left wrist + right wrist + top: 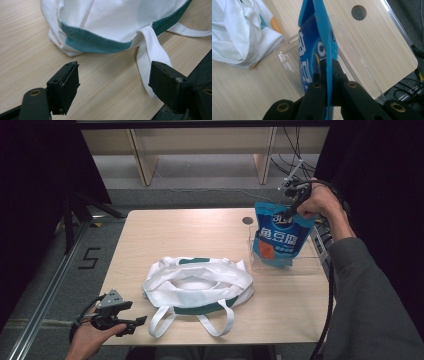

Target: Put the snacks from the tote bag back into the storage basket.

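A blue snack pouch [278, 235] hangs upright over the clear plastic bin [305, 265] at the table's right side, its lower end inside the bin. My right gripper [290, 213] is shut on the pouch's top edge; in the right gripper view the pouch [317, 45] runs edge-on between the closed jaws of that gripper [328, 75]. A white tote bag with green trim [197, 285] lies in the middle of the table, mouth up, straps toward the front edge. My left gripper [142, 321] stands open at the front left corner, near a strap [152, 52], touching nothing [113, 82].
The wooden table [185, 230] has a round cable hole [247, 220] behind the bin. Black curtains stand at both sides, wooden shelving and cables behind. A metal rail runs along the floor at the left.
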Tool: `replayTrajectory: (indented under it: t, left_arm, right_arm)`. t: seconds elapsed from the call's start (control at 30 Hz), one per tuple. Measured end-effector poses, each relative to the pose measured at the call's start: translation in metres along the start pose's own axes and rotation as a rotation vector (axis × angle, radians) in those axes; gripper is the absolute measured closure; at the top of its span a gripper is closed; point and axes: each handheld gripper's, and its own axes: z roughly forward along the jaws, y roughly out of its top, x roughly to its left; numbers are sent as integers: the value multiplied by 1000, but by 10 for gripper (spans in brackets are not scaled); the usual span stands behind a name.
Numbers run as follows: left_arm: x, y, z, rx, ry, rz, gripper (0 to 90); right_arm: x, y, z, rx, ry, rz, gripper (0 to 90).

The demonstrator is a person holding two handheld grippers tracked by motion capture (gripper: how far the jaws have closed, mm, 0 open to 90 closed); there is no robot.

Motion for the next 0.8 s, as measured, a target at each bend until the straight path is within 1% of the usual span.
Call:
replayTrajectory:
  t: [0.03, 0.07, 0.13, 0.17, 0.2, 0.23, 0.27, 0.3, 0.37, 0.4, 0.43, 0.47, 0.5, 0.53, 0.57, 0.6, 0.63, 0.67, 0.7, 0.73, 0.8]
  left_arm:
    - [0, 0, 0, 0, 1, -1, 231]
    - [0, -1, 1, -16, 9, 0, 231]
    - [-1, -1, 1, -15, 9, -1, 231]
    - [0, -1, 1, -15, 9, -1, 231]
    - [0, -1, 1, -15, 9, -1, 231]
    - [0, -1, 1, -16, 10, -1, 231]
    - [0, -1, 1, -14, 10, -1, 231]
    - [0, -1, 1, -13, 11, 1, 231]
    - [-1, -1, 1, -10, 6, -6, 231]
    - [-1, -1, 2, -9, 6, -16, 231]
    - [-1, -1, 2, -2, 2, -19, 231]
    - [-1, 0, 2, -5, 12, -26, 231]
    - [-1, -1, 2, -5, 10, -27, 231]
    - [-2, -1, 2, -8, 4, -27, 231]
    - [-1, -1, 1, -1, 9, -9, 231]
    - [-1, -1, 1, -14, 13, -1, 231]
    - [0, -1, 1, -9, 13, 3, 231]
    - [0, -1, 1, -8, 14, 4, 232]
    - [-1, -1, 1, 2, 10, -11, 231]
    - [-1, -1, 1, 3, 7, -13, 231]
    - [-1, -1, 2, -5, 15, -26, 231]
  right_arm:
    - [0, -2, 0, -6, 0, 3, 900]
    - [0, -4, 0, -10, -2, 12, 900]
    - [0, -7, -1, -32, -12, 35, 900]
    - [0, -9, -1, -40, -10, 38, 893]
    - [0, -10, -2, -51, -12, 48, 870]
    - [1, -11, -4, -69, -34, 65, 814]
    - [1, -12, -6, -99, -56, 96, 762]
    - [3, -13, -8, -117, -67, 126, 711]
    - [7, -16, -11, -150, -77, 166, 660]
    - [8, -18, -13, -178, -91, 171, 640]
    - [11, -21, -15, -207, -96, 189, 603]
    - [13, -24, -16, -237, -110, 208, 583]
    - [15, -27, -17, -260, -127, 209, 566]
    - [16, -30, -20, -258, -157, 210, 547]
    - [17, -33, -21, -266, -173, 206, 535]
    - [19, -37, -22, -284, -185, 227, 517]
    - [20, -41, -24, -291, -195, 223, 502]
    - [22, -44, -24, -316, -192, 239, 492]
    - [23, -48, -26, -315, -206, 226, 472]
    - [25, -52, -29, -301, -211, 240, 461]
    - [29, -59, -30, -320, -220, 267, 435]
